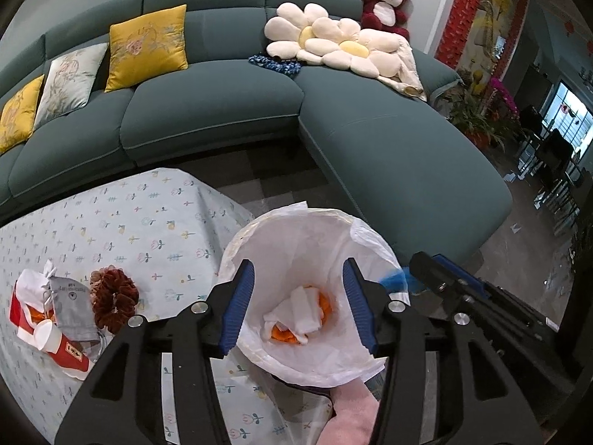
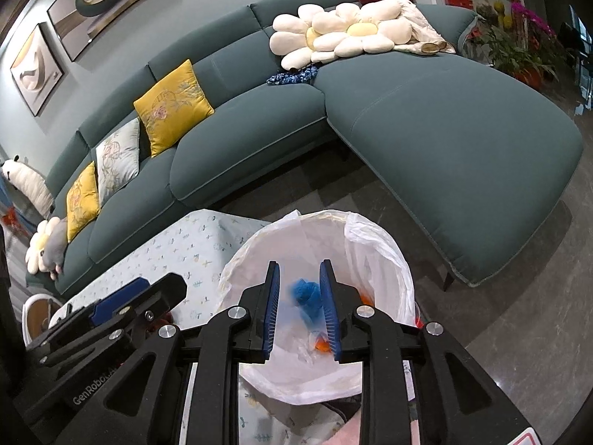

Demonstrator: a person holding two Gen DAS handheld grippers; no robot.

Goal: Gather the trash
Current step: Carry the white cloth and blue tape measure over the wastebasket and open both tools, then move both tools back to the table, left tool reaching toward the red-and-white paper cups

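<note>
- Trash already sits in the bin [image 1: 296, 356]: white tissue [image 1: 302, 311] over orange scraps [image 1: 285, 333] at the bottom of the white liner [image 2: 374, 259], and a blue wad [image 2: 305, 291] shows between your right gripper's fingers.
- Your left gripper [image 1: 298, 306] hangs over the bin mouth with its jaws spread wide and nothing between them.
- Your right gripper [image 2: 298, 309] hovers over the same bin, jaws narrow but parted; you cannot tell from these views whether the blue wad touches the pads or lies loose below them.
- The bin stands at the corner of the worktop [image 1: 122, 230], which is covered by a pale cloth printed with small flowers.
- On the worktop's left part more things remain: a red cup [image 1: 65, 348] lying on its side, a red box [image 1: 26, 307] with white paper in it, a grey pouch [image 1: 72, 304] and a brown scrunchie [image 1: 113, 294], all close together.
- Behind the worktop a teal corner sofa [image 1: 389, 148] curves round the room, carrying yellow cushions [image 1: 148, 46], a pale cushion [image 1: 70, 78], flower pillows [image 1: 333, 42] and a red plush bear [image 1: 385, 0].
- Framed pictures [image 2: 89, 7] hang on the grey wall, and potted plants [image 2: 515, 44] stand past the sofa's far end.
- The floor [image 2: 519, 296] is dark, glossy tile.
</note>
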